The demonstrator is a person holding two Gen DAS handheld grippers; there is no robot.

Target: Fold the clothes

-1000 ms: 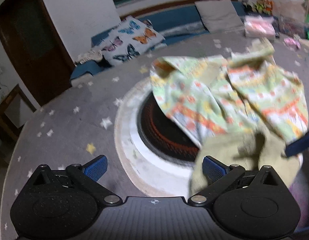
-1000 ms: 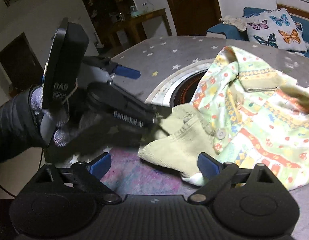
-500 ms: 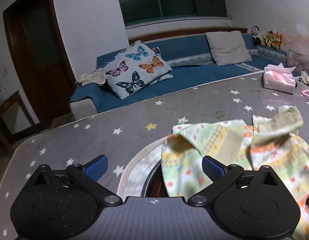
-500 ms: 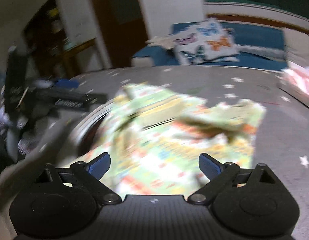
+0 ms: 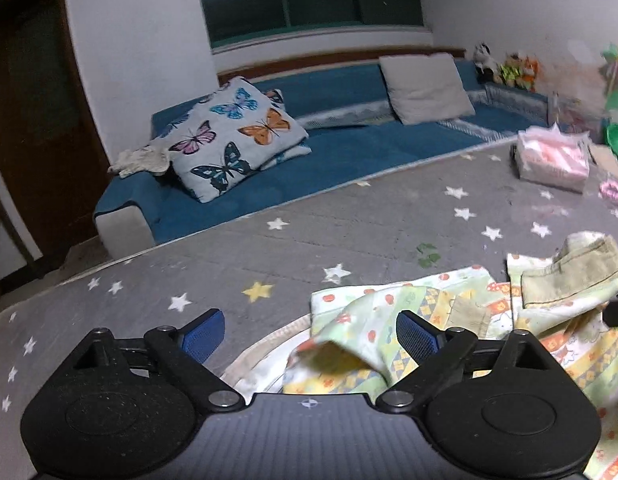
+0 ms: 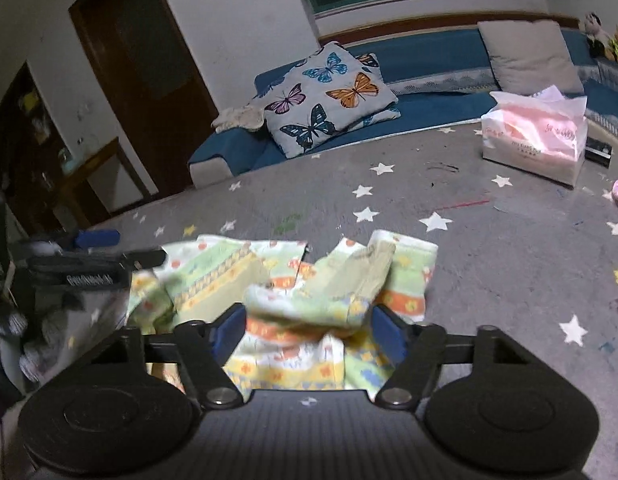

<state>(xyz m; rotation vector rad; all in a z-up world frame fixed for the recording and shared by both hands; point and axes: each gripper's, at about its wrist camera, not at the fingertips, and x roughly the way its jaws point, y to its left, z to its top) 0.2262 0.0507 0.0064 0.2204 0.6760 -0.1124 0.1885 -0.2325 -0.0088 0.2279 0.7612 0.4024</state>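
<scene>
A crumpled child's garment (image 5: 461,312) in pale green, yellow and orange print lies on the grey star-patterned tablecloth (image 5: 349,232). My left gripper (image 5: 309,340) is open, low over the garment's left edge, with a fold between its fingers. My right gripper (image 6: 309,332) is open wide, close over the garment (image 6: 293,280), with bunched cloth lying between its blue pads, which do not clamp it. The left gripper (image 6: 93,268) shows at the left of the right wrist view.
A pink tissue pack (image 6: 537,136) and small items stand at the table's far right. A blue sofa (image 5: 349,148) with a butterfly cushion (image 5: 233,136) lies beyond the table. A round inset ring (image 5: 261,364) shows under the garment's left edge.
Both grippers have lowered and levelled toward the garment. The right gripper's fingers have come somewhat closer together around the cloth. The garment lies flatter and more spread than a second ago.
</scene>
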